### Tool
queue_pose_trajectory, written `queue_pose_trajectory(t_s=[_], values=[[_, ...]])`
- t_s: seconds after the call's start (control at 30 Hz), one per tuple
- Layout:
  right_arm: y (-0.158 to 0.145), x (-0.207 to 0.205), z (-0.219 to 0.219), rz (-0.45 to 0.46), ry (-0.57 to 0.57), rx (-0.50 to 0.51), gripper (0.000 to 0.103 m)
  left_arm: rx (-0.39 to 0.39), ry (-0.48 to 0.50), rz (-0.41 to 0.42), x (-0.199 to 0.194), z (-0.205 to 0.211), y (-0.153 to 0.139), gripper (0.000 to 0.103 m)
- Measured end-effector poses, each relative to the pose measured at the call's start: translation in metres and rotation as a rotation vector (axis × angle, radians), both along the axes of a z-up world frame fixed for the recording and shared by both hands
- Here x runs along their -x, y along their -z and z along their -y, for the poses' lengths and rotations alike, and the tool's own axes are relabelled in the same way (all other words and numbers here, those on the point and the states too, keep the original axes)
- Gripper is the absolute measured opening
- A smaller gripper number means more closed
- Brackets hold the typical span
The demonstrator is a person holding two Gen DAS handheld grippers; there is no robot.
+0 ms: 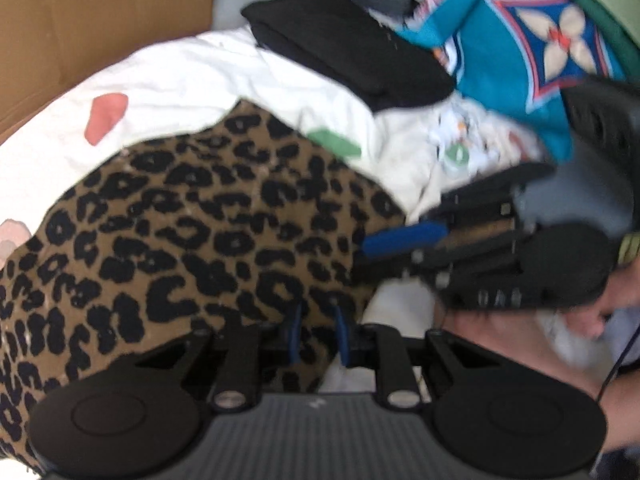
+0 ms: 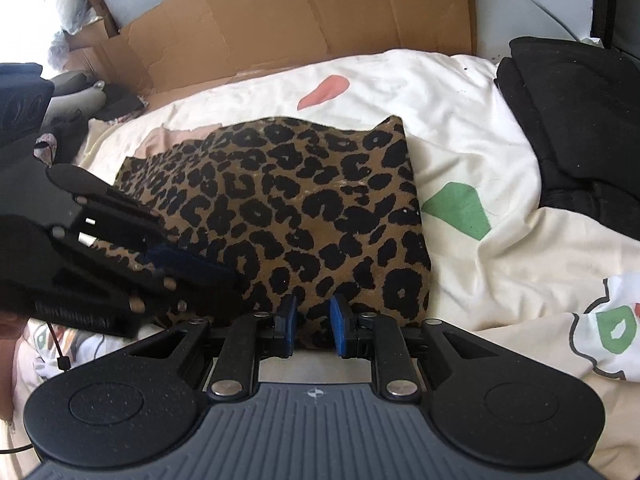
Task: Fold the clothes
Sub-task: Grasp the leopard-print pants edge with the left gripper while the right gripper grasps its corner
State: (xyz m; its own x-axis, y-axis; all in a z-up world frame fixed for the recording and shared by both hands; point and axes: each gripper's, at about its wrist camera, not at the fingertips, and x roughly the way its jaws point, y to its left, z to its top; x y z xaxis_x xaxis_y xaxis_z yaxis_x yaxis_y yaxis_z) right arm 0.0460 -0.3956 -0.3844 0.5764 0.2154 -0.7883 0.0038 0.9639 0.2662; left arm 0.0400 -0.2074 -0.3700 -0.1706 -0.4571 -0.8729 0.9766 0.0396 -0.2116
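— Where is the brown, black-spotted leopard-print knit garment [image 2: 288, 216]?

— Folded flat on your white bedsheet with coloured patches [image 2: 460, 128], near a folded black garment [image 2: 572, 120].

— And your tongs?

— Your right gripper [image 2: 313, 322] is narrow, its blue pads astride the near hem; your left gripper [image 1: 318, 334] is narrow too, over the print — whether either actually pinches cloth, I cannot tell.
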Motion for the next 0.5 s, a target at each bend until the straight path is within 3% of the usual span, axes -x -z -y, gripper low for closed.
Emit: queue_pose_trajectory(t_s=[0.27,0.5], values=[[0.005,-0.005,0.003,-0.013,0.015,-0.020,0.023,-0.102,0.029,0.050,-0.032,-0.042,-0.007,0.017],[0.006,-0.006,0.004,-0.012,0.020,-0.024,0.023,-0.174,-0.071,0.022,-0.069,-0.069,-0.013,0.016]])
